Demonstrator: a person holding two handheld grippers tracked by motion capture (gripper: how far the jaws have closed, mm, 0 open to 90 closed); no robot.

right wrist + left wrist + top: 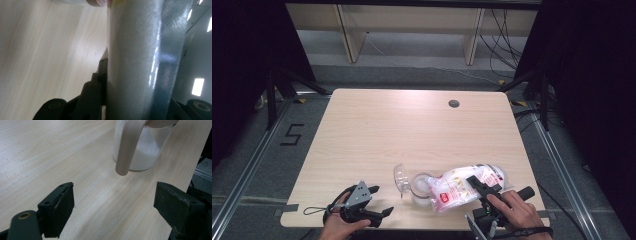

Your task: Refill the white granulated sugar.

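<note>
The high view takes in the whole counter [377,130], where the right gripper [482,189] has its jaws clamped on a tilted plastic bag [462,186] over a clear jar [422,186]. The left gripper [379,200] rests with jaws wide apart, gripping nothing. Its own view shows white powder inside the jar.

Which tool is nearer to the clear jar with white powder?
Right. The right tool holds the bag tilted over the jar; the left tool rests apart, open.

We hold our left gripper [374,202] low with jaws wide apart; our right gripper [479,187] is clamped.
</note>
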